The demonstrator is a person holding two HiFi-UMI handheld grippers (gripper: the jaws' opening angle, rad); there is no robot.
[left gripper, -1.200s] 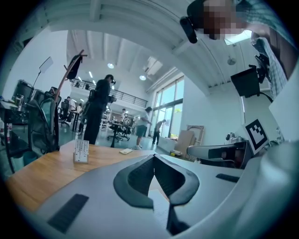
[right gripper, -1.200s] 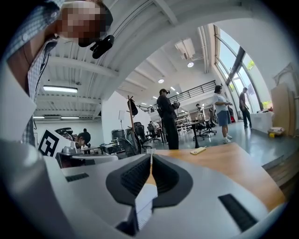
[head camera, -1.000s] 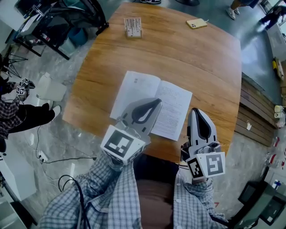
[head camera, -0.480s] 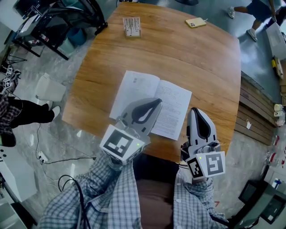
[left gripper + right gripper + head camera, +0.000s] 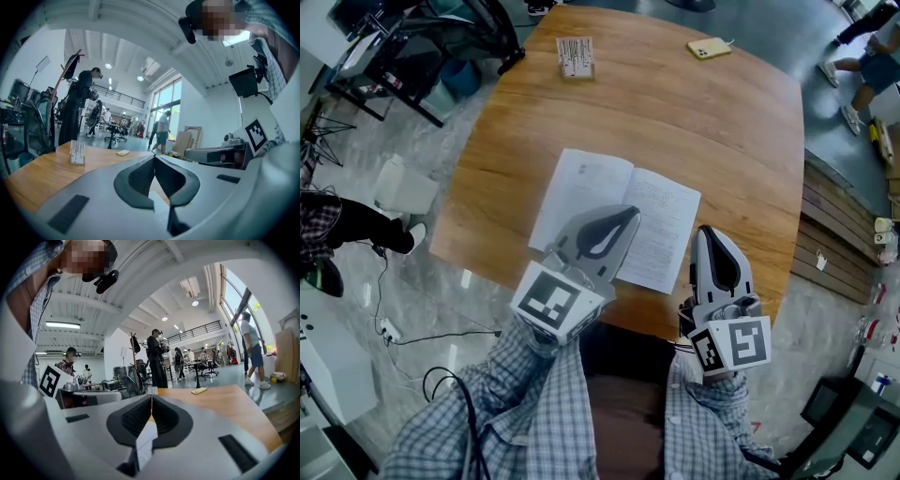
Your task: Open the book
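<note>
The book lies open and flat on the wooden table, both white printed pages facing up. My left gripper hovers over the near half of the book, jaws closed tip to tip with nothing in them. My right gripper sits just off the book's right edge near the table's front, also shut and empty. In the left gripper view the left gripper has its pads touching, with a strip of page below. The right gripper view shows the right gripper closed above a slice of page.
A small white card stand stands at the far left of the table, and a yellow phone lies at the far right. Chairs and equipment crowd the floor at upper left. People walk beyond the table. A person's legs show at the left.
Neither the grippers nor the book have moved. Only people in the background have shifted, at the top right and at the left edge.
</note>
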